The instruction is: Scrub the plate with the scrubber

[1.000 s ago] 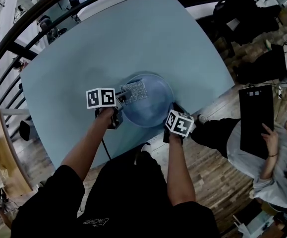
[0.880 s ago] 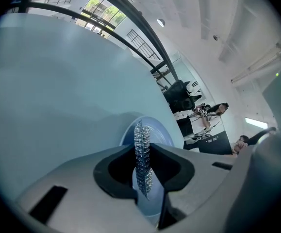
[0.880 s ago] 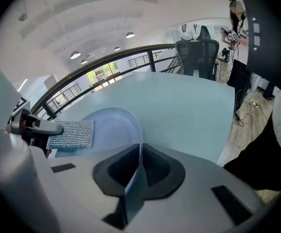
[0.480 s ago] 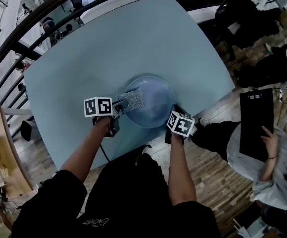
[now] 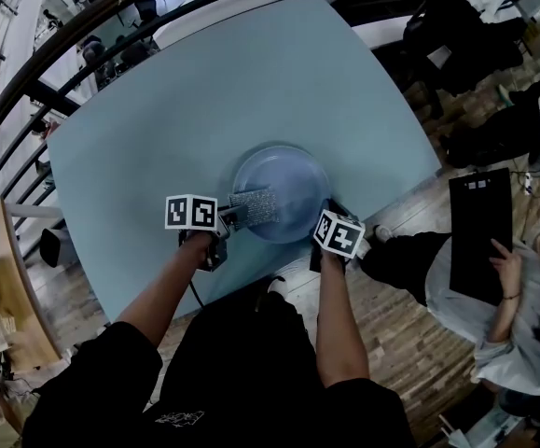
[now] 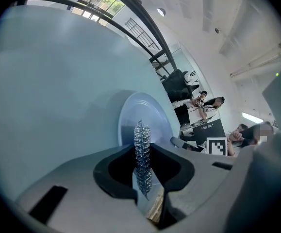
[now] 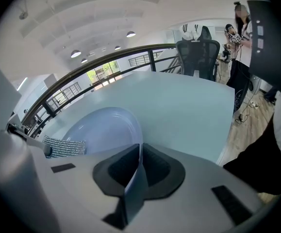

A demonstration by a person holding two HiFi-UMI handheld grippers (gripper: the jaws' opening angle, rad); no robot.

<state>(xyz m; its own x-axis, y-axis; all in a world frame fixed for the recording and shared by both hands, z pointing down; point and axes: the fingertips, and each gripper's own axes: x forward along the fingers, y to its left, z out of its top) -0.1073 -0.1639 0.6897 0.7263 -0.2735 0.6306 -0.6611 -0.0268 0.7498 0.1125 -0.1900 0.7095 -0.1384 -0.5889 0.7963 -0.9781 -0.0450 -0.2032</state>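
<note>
While right claw [image 5: 325, 209] pinches plate [image 5: 293, 177] rim on tabletop [image 5: 204, 91], left claw [image 5: 225, 218] clenches scrubber [image 5: 253, 204] over plate: scrubbing step (mid-task, likely). Next stroke needs firm pressure and steady plate.

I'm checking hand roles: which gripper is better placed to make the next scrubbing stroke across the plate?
Left. The left gripper is shut on the scrubber, which sits over the plate; the right gripper clamps the plate's rim.

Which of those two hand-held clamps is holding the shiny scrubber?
The left gripper: its jaws pinch the scrubber. The right gripper grips the plate rim.
</note>
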